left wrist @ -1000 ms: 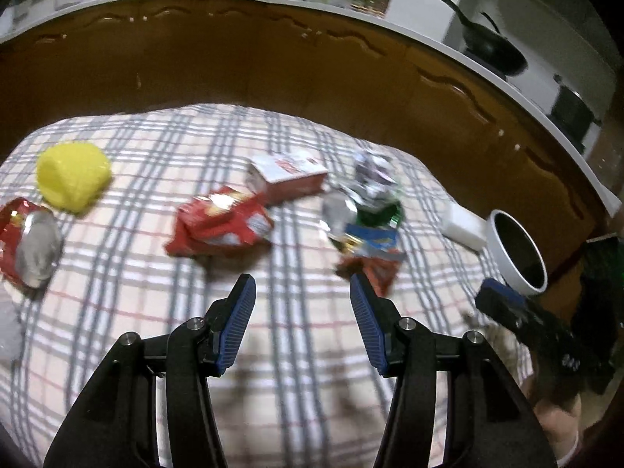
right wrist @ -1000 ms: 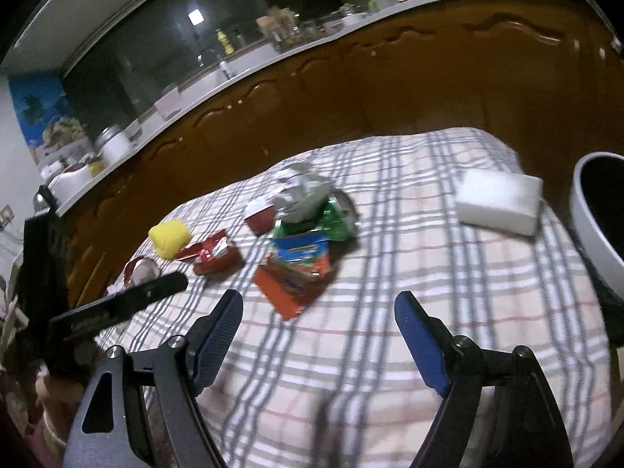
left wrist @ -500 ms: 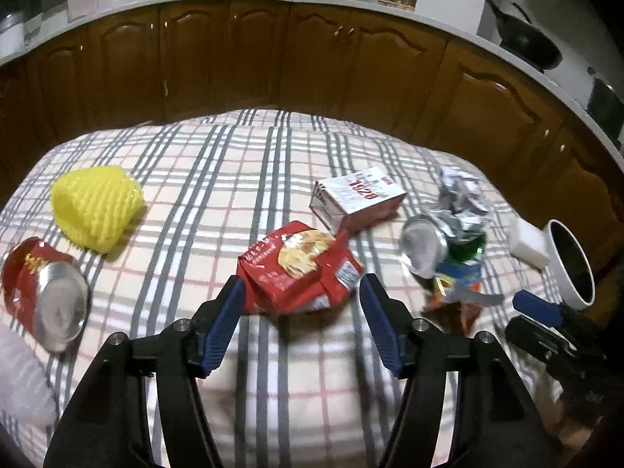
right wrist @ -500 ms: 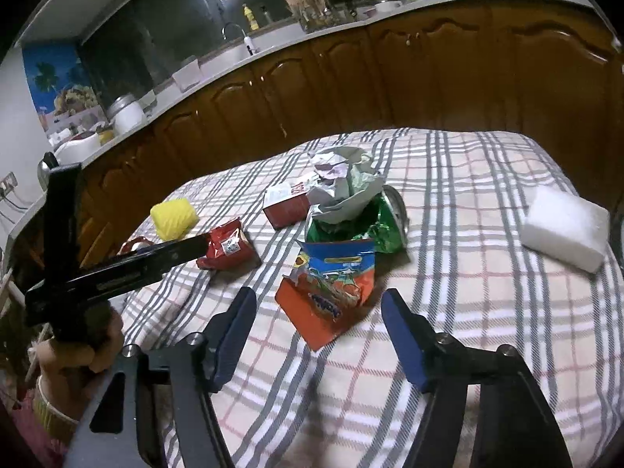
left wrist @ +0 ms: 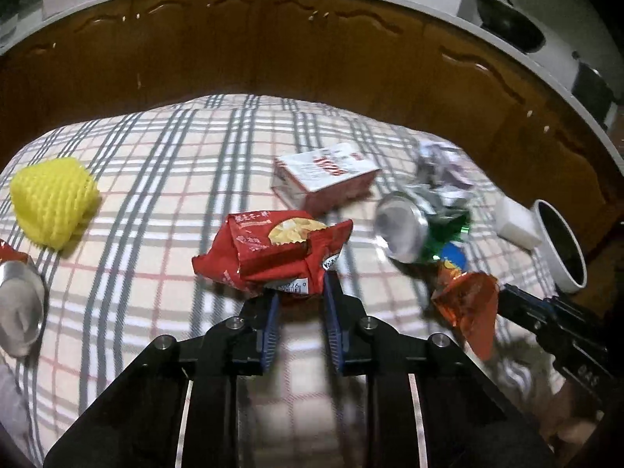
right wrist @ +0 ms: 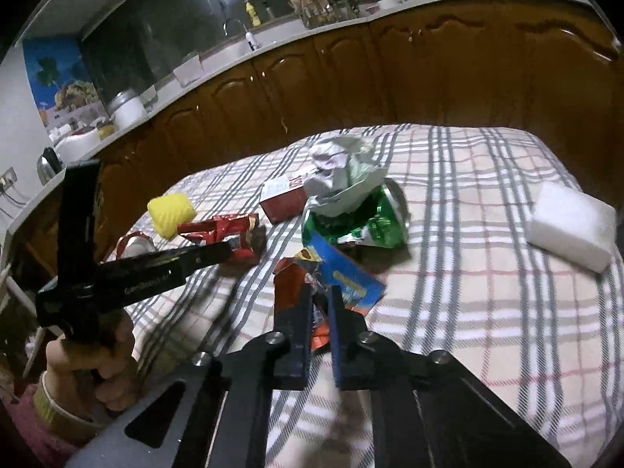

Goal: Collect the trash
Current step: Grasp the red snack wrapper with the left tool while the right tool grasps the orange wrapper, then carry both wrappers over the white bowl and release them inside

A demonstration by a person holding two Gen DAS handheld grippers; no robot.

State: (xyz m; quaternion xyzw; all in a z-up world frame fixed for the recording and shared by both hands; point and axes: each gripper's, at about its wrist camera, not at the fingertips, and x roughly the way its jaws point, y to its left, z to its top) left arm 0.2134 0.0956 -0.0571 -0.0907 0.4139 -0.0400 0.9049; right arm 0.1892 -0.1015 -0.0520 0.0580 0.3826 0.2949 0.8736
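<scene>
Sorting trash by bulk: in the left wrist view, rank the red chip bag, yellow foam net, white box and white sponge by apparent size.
1. Red chip bag, though nearest the camera.
2. Yellow foam net and white box: alike, unranked.
3. White sponge, farthest, so unsure.

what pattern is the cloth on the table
Plaid: grey and red lines on a pale tablecloth; clearest in the left wrist view.

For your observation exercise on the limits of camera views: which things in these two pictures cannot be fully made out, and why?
- Crushed red metal can: left wrist view, cut off by the left edge.
- White round bin: left wrist view, contents lost in darkness.
- Red-and-white carton: right wrist view, partly behind crumpled silver foil wrapper.
- Carton lettering: left wrist view, blurred.
</scene>
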